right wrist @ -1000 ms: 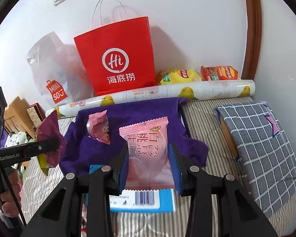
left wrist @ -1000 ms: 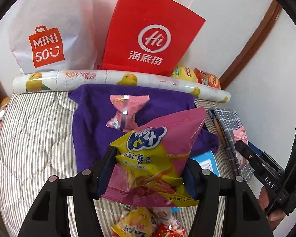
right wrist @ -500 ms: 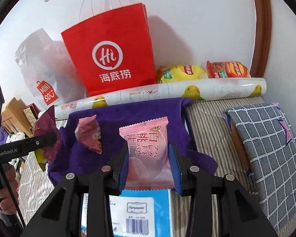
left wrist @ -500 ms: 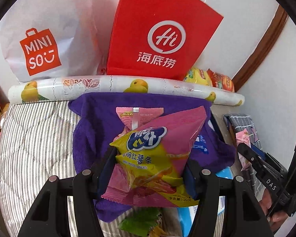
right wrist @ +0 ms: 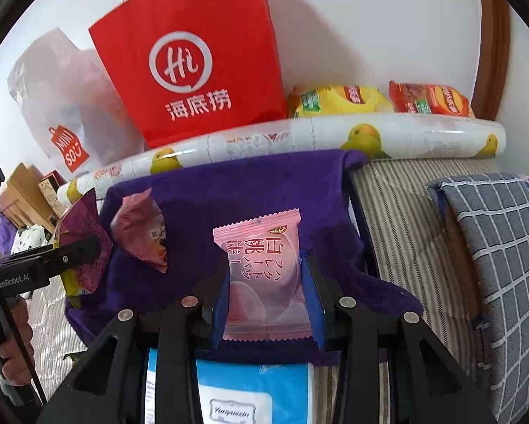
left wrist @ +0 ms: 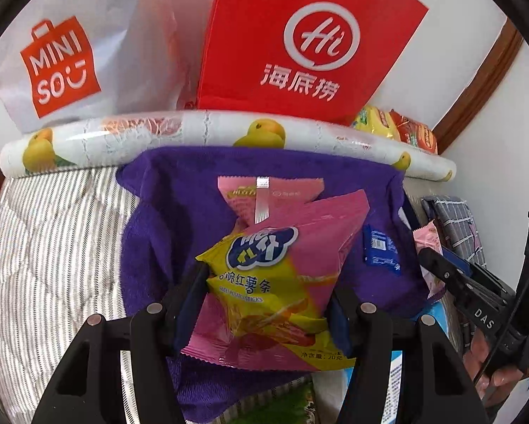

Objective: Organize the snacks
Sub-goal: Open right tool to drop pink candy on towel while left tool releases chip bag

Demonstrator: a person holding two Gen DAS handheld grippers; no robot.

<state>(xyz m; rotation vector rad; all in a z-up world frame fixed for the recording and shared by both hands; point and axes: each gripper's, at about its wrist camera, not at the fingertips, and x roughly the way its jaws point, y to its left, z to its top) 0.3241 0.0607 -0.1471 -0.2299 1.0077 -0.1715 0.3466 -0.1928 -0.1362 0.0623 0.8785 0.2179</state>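
Snack packets point(left wrist: 275, 282) point(right wrist: 264, 282), both clamped as before, now nearer purple towel point(left wrist: 165, 219).

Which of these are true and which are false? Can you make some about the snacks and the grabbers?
1. The left gripper is clamped on a pink and yellow sweet potato sticks bag. True.
2. The right gripper is empty. False: it holds a pale pink peach snack packet.
3. A pink snack already lies on the purple towel. True.
4. The red paper bag lies flat on the towel. False: it stands upright against the wall, behind the fruit-print roll.
5. The yellow chip bag and orange chip bag sit on the towel. False: they lie behind the roll.
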